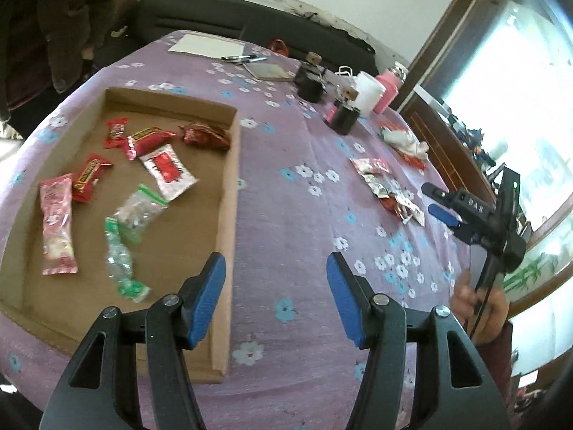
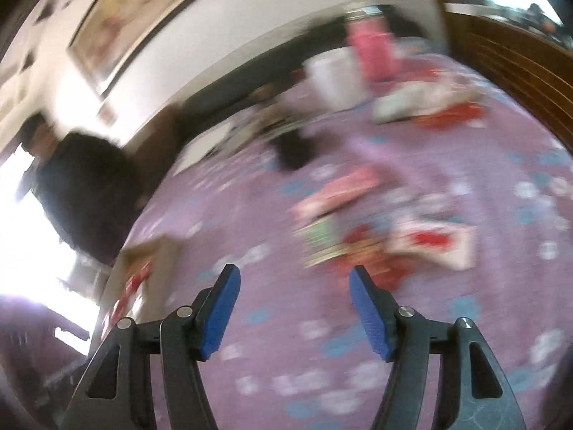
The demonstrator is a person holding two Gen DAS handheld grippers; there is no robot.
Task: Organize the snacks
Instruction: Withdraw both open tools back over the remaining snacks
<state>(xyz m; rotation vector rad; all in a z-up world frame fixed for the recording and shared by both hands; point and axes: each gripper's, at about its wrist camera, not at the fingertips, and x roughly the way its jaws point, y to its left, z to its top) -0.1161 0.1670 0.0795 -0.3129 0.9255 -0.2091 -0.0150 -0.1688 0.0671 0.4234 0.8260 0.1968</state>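
Note:
A shallow cardboard tray [image 1: 229, 186] lies on the purple flowered tablecloth [image 1: 286, 165]. It holds several snack packets: red ones [image 1: 147, 141], a pink one [image 1: 57, 224] and green-and-clear ones [image 1: 121, 251]. My left gripper [image 1: 275, 261] is open and empty, hovering over the tray's right wall and the cloth. A pile of loose snack packets [image 1: 390, 186] lies to the right on the cloth. My right gripper [image 1: 431, 200] is open beside that pile, held by a hand [image 1: 480, 308]. The right wrist view is blurred: the right gripper [image 2: 292, 286] stands open and empty with the pile [image 2: 376, 229] just ahead.
At the far side stand a pink bottle [image 1: 388, 86], a white cup [image 1: 369, 91], two black jars [image 1: 309, 80] [image 1: 343, 114], a sheet of paper [image 1: 207, 46] and pens [image 1: 243, 58]. Crumpled wrappers [image 1: 404, 141] lie near the right edge. A person [image 1: 53, 18] stands at the left.

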